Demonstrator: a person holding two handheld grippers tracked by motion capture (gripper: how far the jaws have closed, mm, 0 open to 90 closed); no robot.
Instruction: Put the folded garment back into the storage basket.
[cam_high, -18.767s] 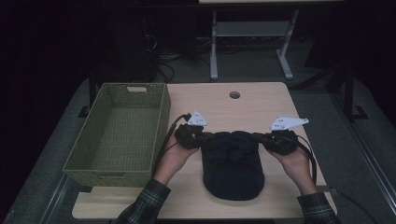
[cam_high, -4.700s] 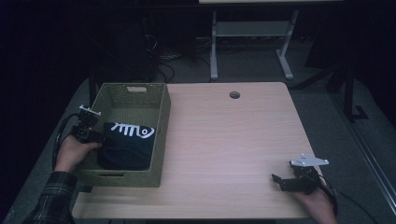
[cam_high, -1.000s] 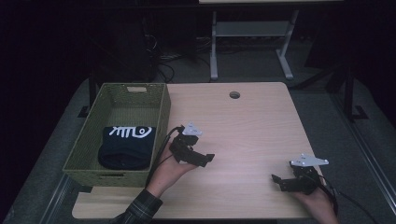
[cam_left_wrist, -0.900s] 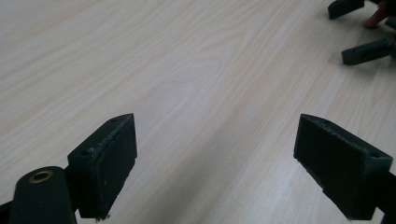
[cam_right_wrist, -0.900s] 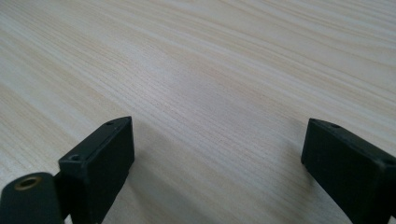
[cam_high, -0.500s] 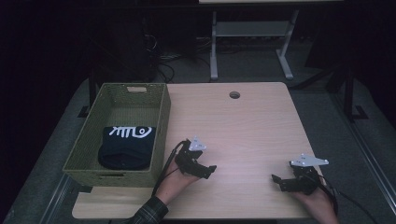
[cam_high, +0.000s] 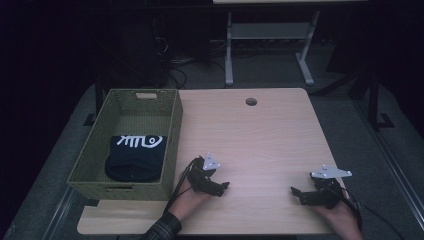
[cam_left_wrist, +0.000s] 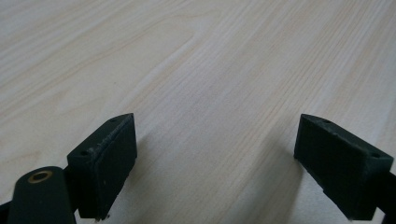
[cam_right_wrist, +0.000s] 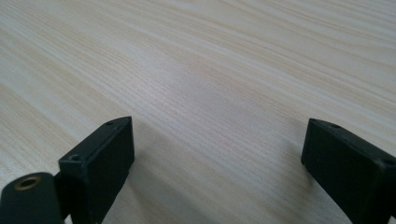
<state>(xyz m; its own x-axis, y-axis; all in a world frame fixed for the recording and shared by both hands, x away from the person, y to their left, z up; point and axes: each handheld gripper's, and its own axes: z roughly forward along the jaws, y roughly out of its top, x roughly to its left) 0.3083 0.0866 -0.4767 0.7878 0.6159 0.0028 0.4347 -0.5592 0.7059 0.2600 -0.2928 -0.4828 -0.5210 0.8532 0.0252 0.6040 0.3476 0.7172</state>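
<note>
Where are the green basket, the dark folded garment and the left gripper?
green basket (cam_high: 172, 131): high view, on its right woven wall.
dark folded garment (cam_high: 133, 162): high view, on the middle of the cloth, inside the basket.
left gripper (cam_high: 223, 187): high view, between its jaw tips, over the table.

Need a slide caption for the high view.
Dark folded garment in the green basket; both hand-held grippers, left and right, open on the table.

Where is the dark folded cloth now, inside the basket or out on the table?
Inside: the dark cloth lies on the bottom of the green basket, apart from both claws.
</note>
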